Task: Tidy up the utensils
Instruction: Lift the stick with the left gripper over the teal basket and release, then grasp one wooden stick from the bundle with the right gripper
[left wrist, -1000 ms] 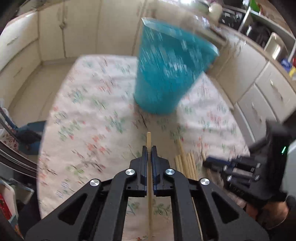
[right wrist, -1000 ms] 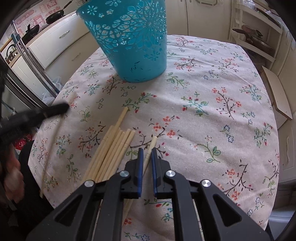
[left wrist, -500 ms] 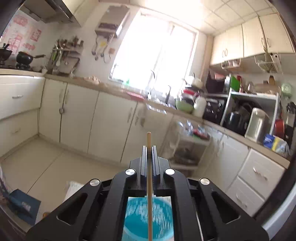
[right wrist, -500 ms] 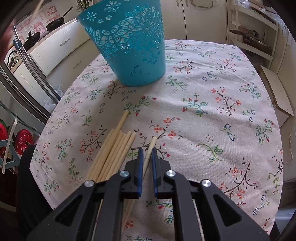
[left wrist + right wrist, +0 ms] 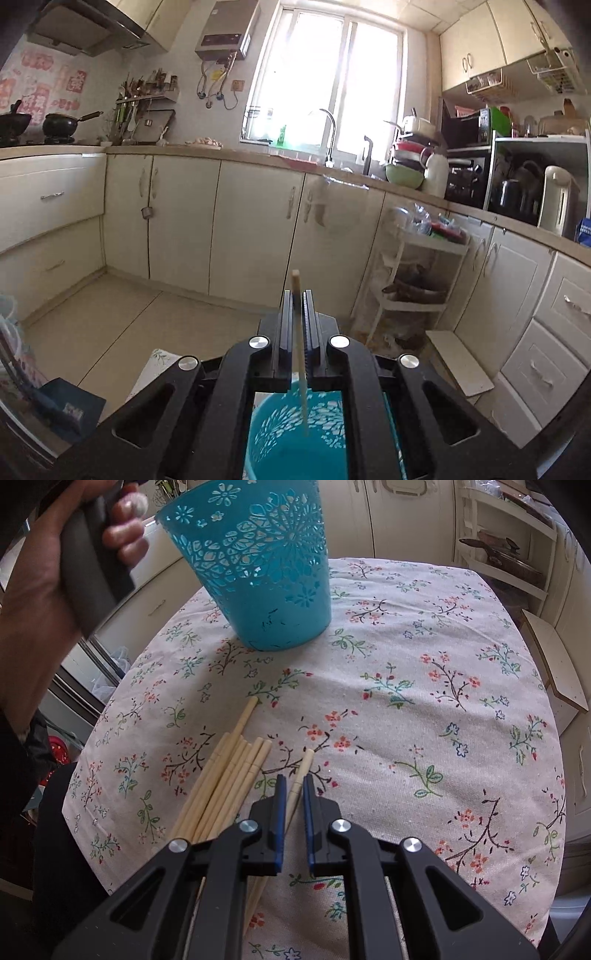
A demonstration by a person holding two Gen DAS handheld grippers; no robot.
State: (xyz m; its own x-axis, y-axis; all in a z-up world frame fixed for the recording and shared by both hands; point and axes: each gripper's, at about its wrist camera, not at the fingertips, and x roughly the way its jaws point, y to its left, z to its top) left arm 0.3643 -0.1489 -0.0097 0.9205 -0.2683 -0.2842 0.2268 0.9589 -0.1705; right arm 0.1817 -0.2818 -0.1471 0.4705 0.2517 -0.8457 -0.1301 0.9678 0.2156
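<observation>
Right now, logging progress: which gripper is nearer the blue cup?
Left. The left gripper hangs directly above the cup, holding a chopstick; the right gripper sits back near the chopstick pile.

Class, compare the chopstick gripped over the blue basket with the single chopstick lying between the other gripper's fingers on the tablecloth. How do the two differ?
The gripped chopstick is clamped in the left gripper; the single chopstick lies loose between the right gripper's open fingers. The gripped one hangs with its lower end inside the blue basket; the single one rests flat on the tablecloth, beside the bundle of chopsticks. Both are pale wood.
</observation>
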